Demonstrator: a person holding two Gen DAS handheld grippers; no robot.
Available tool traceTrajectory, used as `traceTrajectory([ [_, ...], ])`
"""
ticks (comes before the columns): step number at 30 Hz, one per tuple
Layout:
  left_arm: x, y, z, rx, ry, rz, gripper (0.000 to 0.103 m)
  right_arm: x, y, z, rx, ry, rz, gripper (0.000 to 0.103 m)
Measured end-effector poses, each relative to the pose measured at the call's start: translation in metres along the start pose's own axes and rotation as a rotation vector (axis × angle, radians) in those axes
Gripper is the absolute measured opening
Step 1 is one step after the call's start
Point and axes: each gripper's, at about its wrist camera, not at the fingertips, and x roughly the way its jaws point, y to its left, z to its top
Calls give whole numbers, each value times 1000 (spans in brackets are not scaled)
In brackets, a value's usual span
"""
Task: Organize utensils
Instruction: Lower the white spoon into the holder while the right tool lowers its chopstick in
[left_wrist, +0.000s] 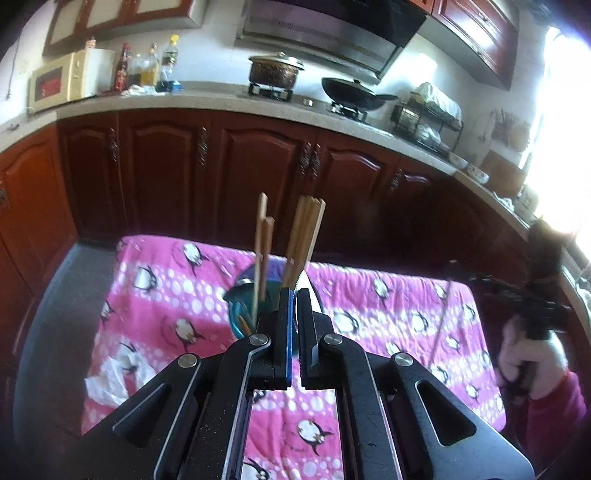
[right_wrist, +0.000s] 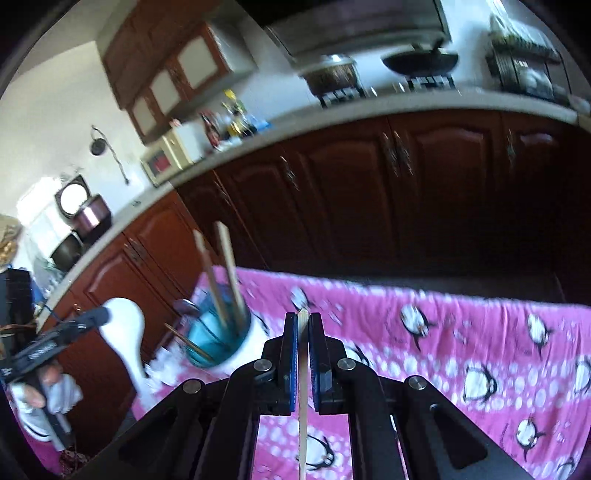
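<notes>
A blue cup (left_wrist: 242, 317) stands on the pink penguin cloth (left_wrist: 388, 306) with several wooden chopsticks (left_wrist: 301, 240) upright in it. My left gripper (left_wrist: 295, 293) is shut on a white spoon (left_wrist: 306, 280), just to the right of the cup. The right wrist view shows that spoon (right_wrist: 123, 332) in the left gripper (right_wrist: 98, 316), left of the cup (right_wrist: 218, 336). My right gripper (right_wrist: 303, 317) is shut on a single chopstick (right_wrist: 303, 373), above the cloth (right_wrist: 461, 332) and right of the cup. In the left wrist view the right gripper (left_wrist: 517, 295) is a blur at the right, the chopstick (left_wrist: 445, 306) hanging from it.
A crumpled white wrapper (left_wrist: 114, 376) lies on the cloth left of the cup. Beyond the table run dark red cabinets (left_wrist: 258, 166) under a counter with a microwave (left_wrist: 62, 83), bottles (left_wrist: 147, 70), a pot (left_wrist: 275, 70), a wok (left_wrist: 351, 94) and a dish rack (left_wrist: 428, 118).
</notes>
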Motion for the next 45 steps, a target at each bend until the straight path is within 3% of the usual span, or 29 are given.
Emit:
traceTrajectory([
  [12,17,8,25,35,-53,79,1,-16,65,61,-60,-151,76,5],
  [24,47,22,51,29,-73,116,1,33,112,105,-108,-204,136,5],
  [30,66,26,56,50,-96,166,1,69,118,109,-113,-213,153,5],
  [36,84,22,50,100,-124,227,1,94,118,103,-131,-230,117,5],
  [45,106,19,32,145,-116,261,1,113,118,90,-153,-257,46,5],
])
